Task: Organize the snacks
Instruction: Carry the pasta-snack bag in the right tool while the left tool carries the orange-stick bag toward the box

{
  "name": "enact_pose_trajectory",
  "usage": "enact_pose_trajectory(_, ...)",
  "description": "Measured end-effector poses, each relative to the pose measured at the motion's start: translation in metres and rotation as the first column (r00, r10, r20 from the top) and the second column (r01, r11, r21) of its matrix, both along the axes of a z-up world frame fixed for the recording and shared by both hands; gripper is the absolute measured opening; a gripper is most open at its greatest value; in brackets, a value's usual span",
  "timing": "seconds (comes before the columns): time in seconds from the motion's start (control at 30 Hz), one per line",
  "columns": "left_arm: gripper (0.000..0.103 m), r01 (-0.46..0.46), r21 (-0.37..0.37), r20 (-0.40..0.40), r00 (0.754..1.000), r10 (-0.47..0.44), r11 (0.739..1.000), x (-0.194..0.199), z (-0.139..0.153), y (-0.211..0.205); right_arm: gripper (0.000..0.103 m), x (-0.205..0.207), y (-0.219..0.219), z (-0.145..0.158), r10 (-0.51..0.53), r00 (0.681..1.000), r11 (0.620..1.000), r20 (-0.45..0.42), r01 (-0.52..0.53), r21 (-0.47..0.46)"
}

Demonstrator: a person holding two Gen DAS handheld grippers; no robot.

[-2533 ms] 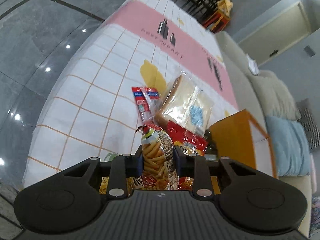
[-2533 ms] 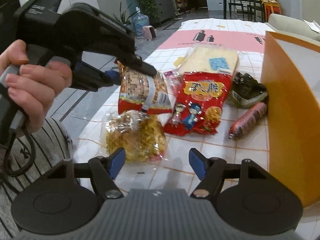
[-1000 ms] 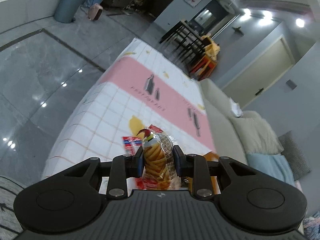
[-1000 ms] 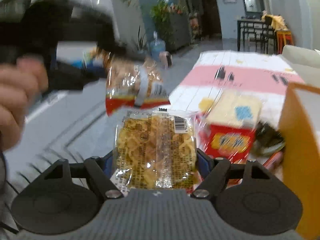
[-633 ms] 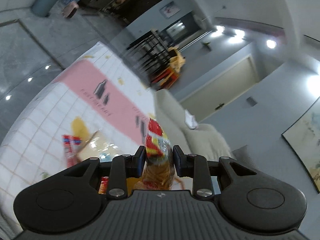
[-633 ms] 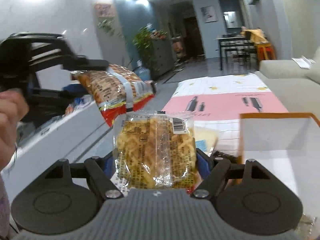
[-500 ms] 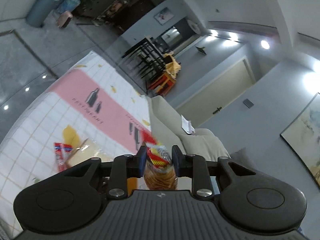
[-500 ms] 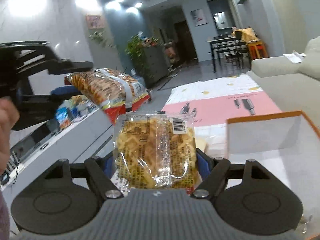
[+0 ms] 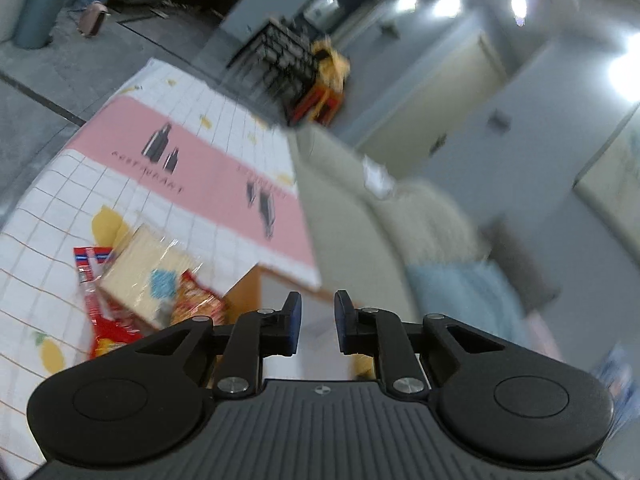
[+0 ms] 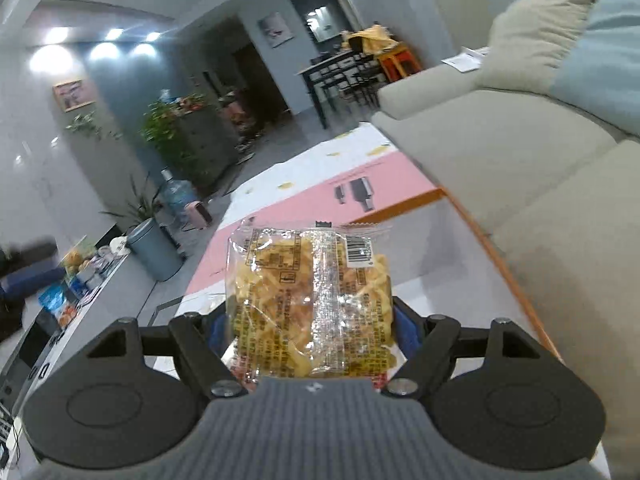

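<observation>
A: Over on the left, the checked cloth (image 9: 100, 184) lay flat across the table, white squares with a broad pink band. What sat on it?

B: A small heap of crinkly packets. A red foil sachet (image 9: 86, 276) lay furthest left, touching a clear-wrapped slab of pale wafers (image 9: 148, 264) with a blue label, and a glossy red bag (image 9: 196, 302) was tucked against that slab.

A: And the orange box (image 9: 244, 300)?

B: It stood just beside the heap, stiff flat walls, pale inside. The left gripper (image 9: 316, 320) hung over it, jaws closing with a narrow gap and nothing between the blue pads. The picture was smeared, so the sofa (image 9: 348, 200) beyond read only as soft beige.

A: Moving right, then?

B: The right gripper (image 10: 308, 324) was clamped wide on the noodle snack pack (image 10: 308, 296), pads pressing both sides. It was a squarish clear pouch, shiny and wrinkled, full of yellow curly pieces, with a barcode at its upper right corner.

A: Where was it?

B: Held up above the box's open top; the orange rim ran past on the right, with beige sofa cushions close behind it.
</observation>
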State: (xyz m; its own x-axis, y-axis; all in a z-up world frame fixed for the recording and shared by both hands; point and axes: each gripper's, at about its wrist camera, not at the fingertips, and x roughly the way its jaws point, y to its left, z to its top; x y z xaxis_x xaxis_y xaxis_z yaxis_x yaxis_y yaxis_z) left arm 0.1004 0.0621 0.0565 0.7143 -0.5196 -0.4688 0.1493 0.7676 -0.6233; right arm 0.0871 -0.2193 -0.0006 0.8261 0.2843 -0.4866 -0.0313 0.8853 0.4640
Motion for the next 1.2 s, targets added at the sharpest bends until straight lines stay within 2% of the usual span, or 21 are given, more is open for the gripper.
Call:
enact_pose_trajectory(0.07, 0.042, 0.064, 0.111, -0.031, 0.998, -0.061, 0.992, 0.008, -0.008, -0.009, 0.075, 0.003, -0.003, -0.005, -0.01, 1.0, 1.0, -0.009, 0.01, 0.012)
enact_pose_trajectory(0.13, 0.057, 0.111, 0.22, -0.062, 0.993, -0.1, 0.969, 0.015, -0.022, -0.018, 0.075, 0.005, -0.005, -0.007, -0.019, 1.0, 1.0, -0.018, 0.019, 0.019)
enact_pose_trajectory(0.23, 0.062, 0.159, 0.336, -0.105, 0.986, -0.131, 0.928, 0.025, -0.044, -0.028, 0.075, 0.003, -0.002, -0.009, -0.015, 0.999, 1.0, -0.031, 0.015, 0.022)
enact_pose_trajectory(0.37, 0.062, 0.206, 0.418, -0.134, 0.977, -0.164, 0.885, 0.04, -0.072, -0.042, 0.075, 0.01, -0.002, -0.013, 0.007, 0.999, 1.0, -0.037, -0.007, 0.017)
enact_pose_trajectory(0.47, 0.063, 0.204, 0.427, -0.129, 0.978, -0.164, 0.881, 0.049, -0.083, -0.046, 0.075, 0.021, -0.004, -0.016, 0.021, 0.998, 1.0, -0.051, -0.02, 0.017)
enact_pose_trajectory(0.6, 0.063, 0.208, 0.417, -0.179, 0.973, -0.144, 0.885, 0.065, -0.099, -0.046, 0.075, 0.023, -0.008, -0.02, 0.022, 0.997, 0.999, -0.069, -0.02, 0.025)
enact_pose_trajectory(0.67, 0.063, 0.212, 0.419, -0.174, 0.973, -0.151, 0.883, 0.069, -0.103, -0.047, 0.075, 0.022, -0.01, -0.022, 0.025, 0.997, 0.999, -0.073, -0.023, 0.03)
enact_pose_trajectory(0.8, 0.064, 0.218, 0.465, -0.192, 0.971, -0.142, 0.858, 0.084, -0.112, -0.054, 0.075, 0.025, -0.009, -0.026, 0.032, 0.996, 0.999, -0.088, -0.03, 0.029)
enact_pose_trajectory(0.93, 0.064, 0.228, 0.483, -0.22, 0.966, -0.135, 0.845, 0.096, -0.124, -0.06, 0.075, 0.032, -0.009, -0.029, 0.029, 0.994, 0.999, -0.104, -0.025, 0.036)
enact_pose_trajectory(1.0, 0.064, 0.213, 0.478, -0.243, 0.964, -0.105, 0.852, 0.101, -0.131, -0.06, 0.075, 0.035, -0.01, -0.03, 0.03, 0.994, 0.999, -0.11, -0.026, 0.036)
enact_pose_trajectory(1.03, 0.063, 0.204, 0.454, -0.247, 0.964, -0.098, 0.867, 0.102, -0.134, -0.057, 0.075, 0.037, -0.01, -0.031, 0.03, 0.993, 0.999, -0.115, -0.026, 0.036)
enact_pose_trajectory(1.07, 0.053, 0.194, 0.423, -0.242, 0.966, -0.097, 0.885, 0.101, -0.135, -0.054, 0.075, 0.038, -0.01, -0.032, 0.028, 0.992, 0.999, -0.121, -0.024, 0.038)
enact_pose_trajectory(1.1, 0.049, 0.181, 0.405, -0.233, 0.968, -0.09, 0.896, 0.1, -0.136, -0.052, 0.075, 0.039, -0.01, -0.033, 0.024, 0.992, 0.999, -0.126, -0.019, 0.041)
enact_pose_trajectory(1.17, 0.038, 0.177, 0.401, -0.217, 0.972, -0.095, 0.899, 0.098, -0.135, -0.051, 0.075, 0.041, -0.008, -0.033, 0.023, 0.991, 0.999, -0.133, -0.018, 0.039)
enact_pose_trajectory(1.2, 0.036, 0.181, 0.4, -0.212, 0.972, -0.101, 0.898, 0.096, -0.135, -0.05, 0.075, 0.041, -0.006, -0.031, 0.023, 0.991, 0.999, -0.134, -0.018, 0.035)
